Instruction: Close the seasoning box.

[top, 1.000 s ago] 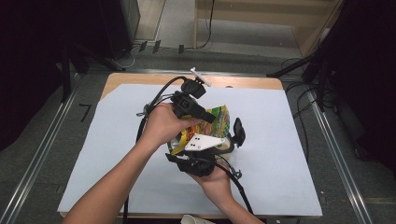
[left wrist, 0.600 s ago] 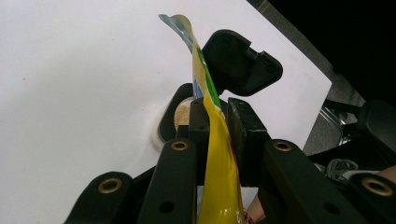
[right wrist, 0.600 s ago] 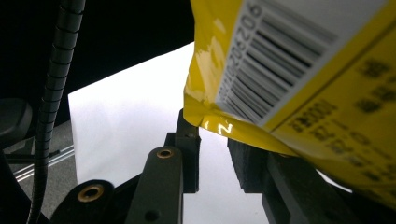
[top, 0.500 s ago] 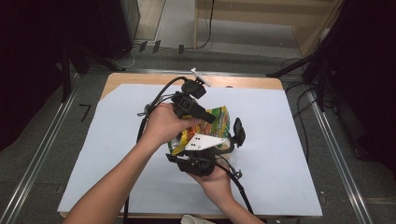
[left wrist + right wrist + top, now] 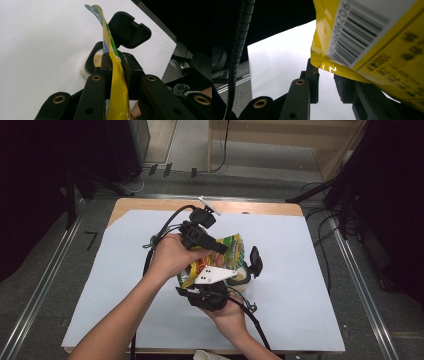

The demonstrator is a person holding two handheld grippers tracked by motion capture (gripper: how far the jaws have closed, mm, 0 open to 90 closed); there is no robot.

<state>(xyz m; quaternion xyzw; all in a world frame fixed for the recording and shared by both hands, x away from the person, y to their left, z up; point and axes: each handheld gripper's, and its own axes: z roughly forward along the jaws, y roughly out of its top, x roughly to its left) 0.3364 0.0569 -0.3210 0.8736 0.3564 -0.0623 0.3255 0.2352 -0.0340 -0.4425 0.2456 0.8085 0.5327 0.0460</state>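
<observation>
A wooden table [image 5: 260, 208] is covered by a large white sheet [image 5: 300, 285], on which the work is carried out near the middle. A yellow and green snack bag [image 5: 231, 249] is held up above the sheet between the two grippers, just left of a small round container [image 5: 242, 276] whose black lid [image 5: 256, 260] is flipped open to the far right. A pale powder is seen inside the container [image 5: 98, 59] in the left gripper view.

The left gripper [image 5: 212, 245] is brought in from the left, and its jaws are closed tight on the bag's thin edge [image 5: 117, 75], which is pinched flat between the pads. The right gripper [image 5: 206, 292] is held at the near side under the bag. In the right gripper view the bag's lower corner [image 5: 329, 65] is seen lying across the gap between the jaws; the pads appear to be pressed on it, though the contact is partly hidden by the bag itself.
</observation>
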